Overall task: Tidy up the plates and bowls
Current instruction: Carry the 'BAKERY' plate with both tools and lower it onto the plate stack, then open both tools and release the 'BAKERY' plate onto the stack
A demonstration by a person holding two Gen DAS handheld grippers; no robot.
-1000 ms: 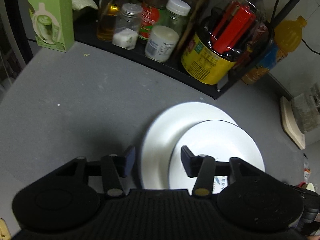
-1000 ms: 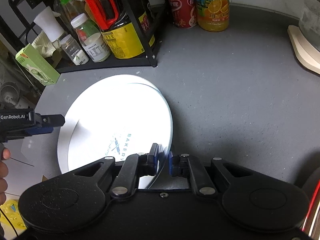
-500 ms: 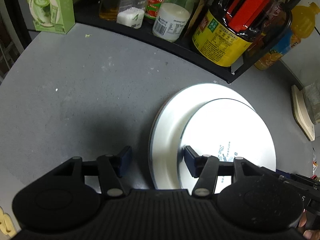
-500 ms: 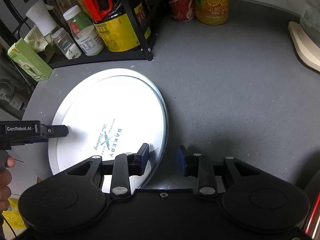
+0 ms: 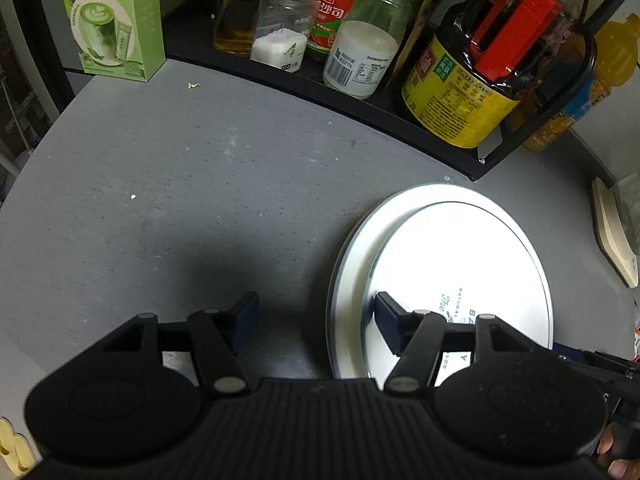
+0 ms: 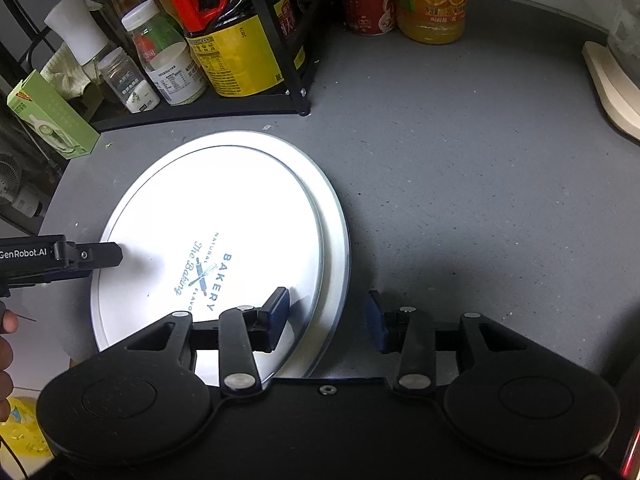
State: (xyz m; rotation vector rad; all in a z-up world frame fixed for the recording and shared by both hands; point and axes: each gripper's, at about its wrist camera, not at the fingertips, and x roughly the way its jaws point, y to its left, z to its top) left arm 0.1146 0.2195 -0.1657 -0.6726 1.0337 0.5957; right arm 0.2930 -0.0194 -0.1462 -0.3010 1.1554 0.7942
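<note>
White plate with blue bakery print, grey table, black tool with blue pads

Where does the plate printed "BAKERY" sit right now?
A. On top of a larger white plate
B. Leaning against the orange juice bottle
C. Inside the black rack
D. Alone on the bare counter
A: the printed plate lies flat on the larger white plate, whose rim shows around its edge.

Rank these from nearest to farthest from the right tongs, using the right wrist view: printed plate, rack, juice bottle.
1. Printed plate: its rim lies between the opening right tongs, untouched.
2. Rack: behind the plate, upper left.
3. Juice bottle: far back, by the wall.
</note>
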